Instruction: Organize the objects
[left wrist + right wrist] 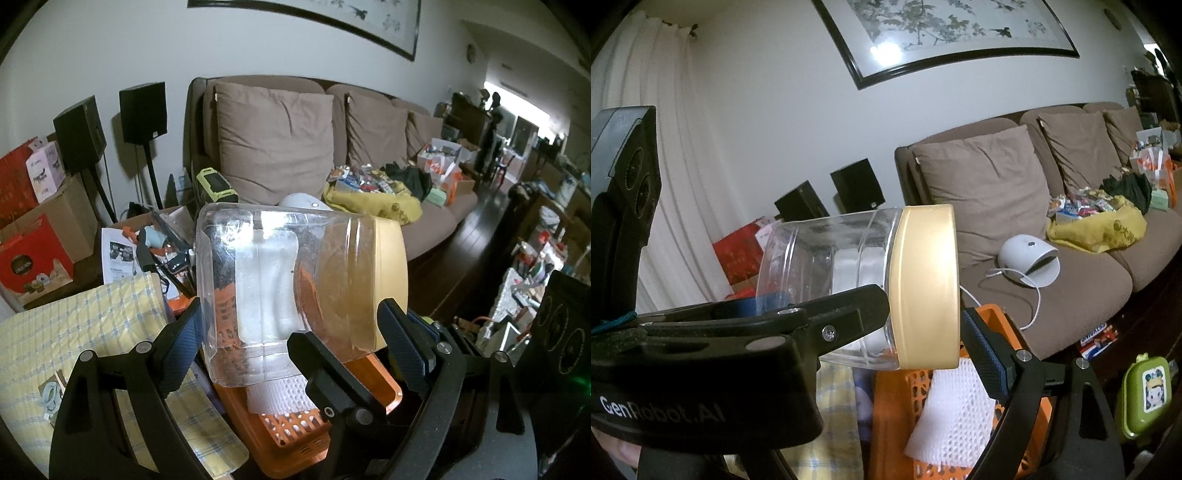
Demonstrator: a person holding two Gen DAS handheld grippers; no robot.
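A clear plastic jar (266, 280) with a cream-yellow lid (388, 273) lies on its side in the air above an orange basket. My left gripper (291, 310) spans it end to end, one blue pad at the base corner and the other at the lid end, and looks shut on it. In the right wrist view the jar (820, 258) and lid (923, 288) sit just ahead. My right gripper (884, 314) stands wide open. Its right finger (986, 354) is beside the lid's top face. Its left finger (325, 369) crosses under the jar body and is hidden in its own view.
The orange basket (288, 428) below holds a white mesh pad (953, 413). A yellow checked cloth (92, 332) lies to the left. Behind stands a brown sofa (277, 147) with a white dome device (1027, 262) and bags. A green lunch box (1145, 395) sits at the right.
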